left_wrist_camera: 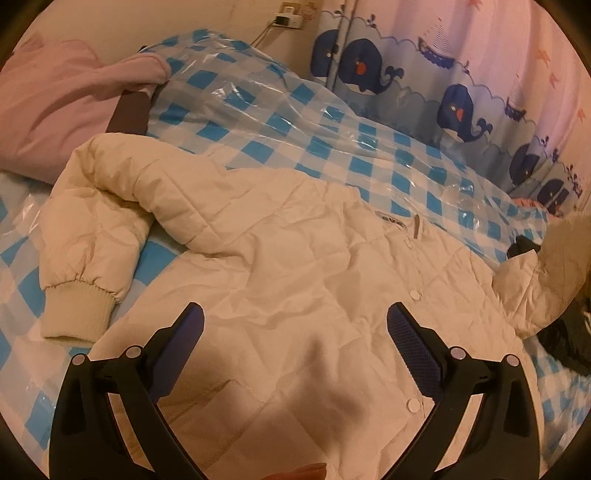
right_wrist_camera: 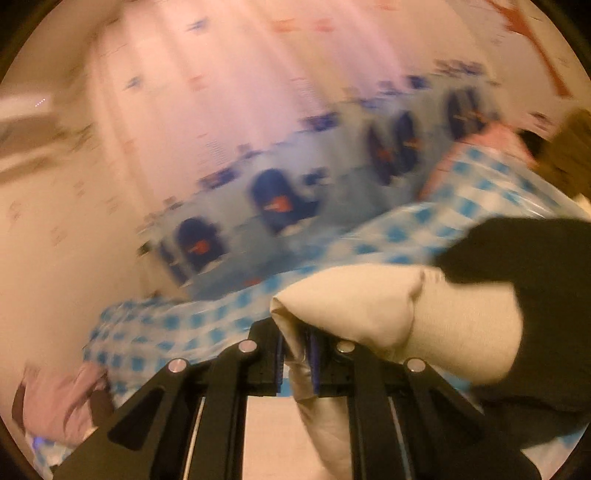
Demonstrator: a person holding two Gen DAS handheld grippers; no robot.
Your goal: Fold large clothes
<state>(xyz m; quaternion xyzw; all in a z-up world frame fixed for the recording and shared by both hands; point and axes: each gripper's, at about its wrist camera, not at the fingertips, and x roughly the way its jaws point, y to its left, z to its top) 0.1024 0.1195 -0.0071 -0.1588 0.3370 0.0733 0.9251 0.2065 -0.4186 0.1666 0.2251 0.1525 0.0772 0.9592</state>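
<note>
A cream quilted jacket lies spread on the blue-checked bed, front up, with snap buttons down its placket. Its left sleeve is bent back, with the ribbed cuff near the bed's left side. Its fur-trimmed hood lies at the right. My left gripper is open and empty, just above the jacket's lower front. In the blurred right wrist view my right gripper is shut on a fold of the cream jacket, lifted off the bed, with its black lining showing.
A pink garment lies at the bed's far left. Clear plastic covers the blue-checked bedding. A whale-print curtain hangs behind the bed. A wall socket with a plugged-in cable sits above. Dark fabric lies at the right edge.
</note>
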